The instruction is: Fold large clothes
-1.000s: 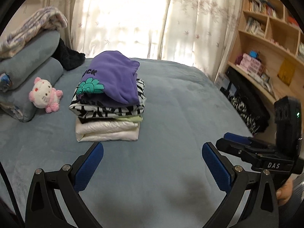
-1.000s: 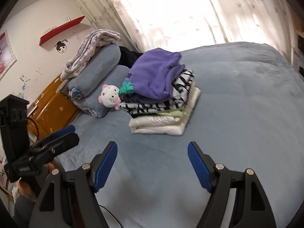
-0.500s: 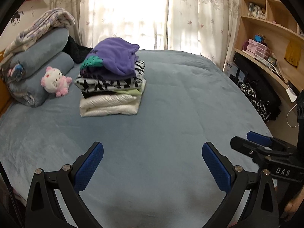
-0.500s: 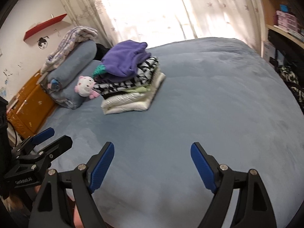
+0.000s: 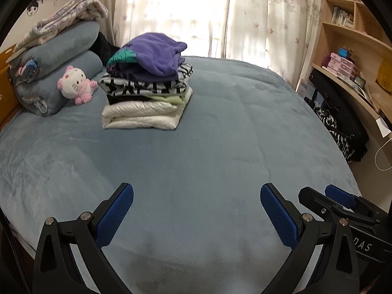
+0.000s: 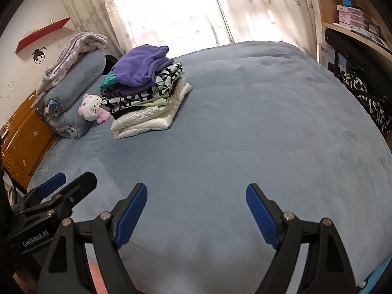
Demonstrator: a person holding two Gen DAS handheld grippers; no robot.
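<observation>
On the blue-grey bed cover [image 5: 220, 147], w/ both grippers hanging over its near edge, nothing sits between the fingers. Left gripper [image 5: 196, 210]: blue pads spread wide, empty, only bare cover under them. Right gripper [image 6: 196, 210]: jaws have just been opening, now wide too, nothing between them. Writing: "DAS" reads on the right gripper's body seen from the left cam; "GenRobot.AI" on the left gripper's body in the right cam. Stack of folded clothes [image 5: 147, 93] sits far side of bed, toward the pillows, well apart from both grippers: purple fleece top [image 5: 156, 54] w/ teal print on top, black-white zebra-stripe garment under it (lettering there not legible), pale green layer, white puffy jacket [image 5: 142, 117] at bottom. Pink-white plush cat [image 5: 73, 84] just left of stack, leaning on rolled grey-blue blankets [image 5: 56, 61]. Bed's right edge drops to a wooden bookshelf [image 5: 355, 49] & a black-white garment [image 5: 338, 132] on the floor side; orange cabinet [image 6: 24, 134] past left edge. Wide open stretch of cover btw grippers & stack.
</observation>
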